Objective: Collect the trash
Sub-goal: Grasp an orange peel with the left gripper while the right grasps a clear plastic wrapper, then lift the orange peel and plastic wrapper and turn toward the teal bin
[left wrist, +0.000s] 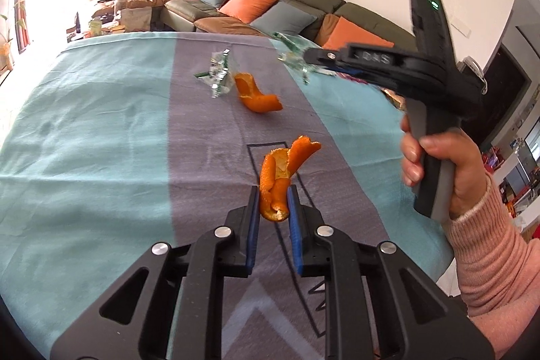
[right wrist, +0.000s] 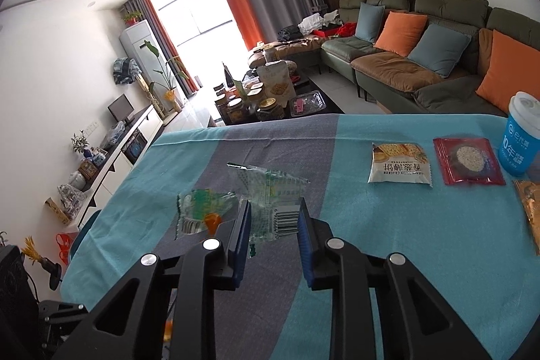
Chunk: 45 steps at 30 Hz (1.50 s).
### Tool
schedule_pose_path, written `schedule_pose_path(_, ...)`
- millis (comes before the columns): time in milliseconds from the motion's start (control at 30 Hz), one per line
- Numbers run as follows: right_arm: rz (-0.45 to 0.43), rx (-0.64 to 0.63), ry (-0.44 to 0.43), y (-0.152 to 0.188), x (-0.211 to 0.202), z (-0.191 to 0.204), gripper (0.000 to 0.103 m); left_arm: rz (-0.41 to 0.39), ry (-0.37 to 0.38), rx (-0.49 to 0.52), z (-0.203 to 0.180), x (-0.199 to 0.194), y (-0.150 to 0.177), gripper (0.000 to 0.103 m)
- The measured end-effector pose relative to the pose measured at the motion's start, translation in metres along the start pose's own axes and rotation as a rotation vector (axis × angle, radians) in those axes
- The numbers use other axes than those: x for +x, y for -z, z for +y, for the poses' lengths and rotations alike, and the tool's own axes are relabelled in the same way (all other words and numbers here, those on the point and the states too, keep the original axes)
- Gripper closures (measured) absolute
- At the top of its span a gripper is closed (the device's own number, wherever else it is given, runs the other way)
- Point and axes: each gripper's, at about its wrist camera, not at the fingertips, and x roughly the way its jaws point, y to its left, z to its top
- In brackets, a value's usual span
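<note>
Left wrist view showed my left tool clamped on a curled strip of orange peel, its blue pads pressing the peel's lower end while the rest stuck up past the tips toward 12 o'clock. A second orange peel lay on the grey stripe of the desk farther toward 12 o'clock, touching a crumpled clear wrapper at its 10 o'clock. At 2 o'clock my right hand gripped the handle of my right tool, which was clamped on a clear green-printed wrapper with a barcode. In the right wrist view, a cracker packet, a red sachet and a blue cup sat toward 2 o'clock.
</note>
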Motion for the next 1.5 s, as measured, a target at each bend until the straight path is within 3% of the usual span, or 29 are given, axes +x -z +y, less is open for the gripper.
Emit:
schedule_pose_path(300, -0.030, -0.015, -0.061, 0.009, -0.026, 0.012, 0.079, -0.047, -0.060, -0.030, 0.019, -0.033, 0.006, 0.087)
schedule_pose_path(633, -0.033, -0.077, -0.141, 0.023, -0.038, 0.051, 0.079, -0.093, -0.135, -0.069, 0.036, -0.062, 0.012, 0.087)
schedule_pose_path(1500, 0.042, -0.177, -0.262, 0.050, -0.013, 0.123, 0.079, -0.170, -0.275, -0.178, 0.074, -0.119, 0.027, 0.087)
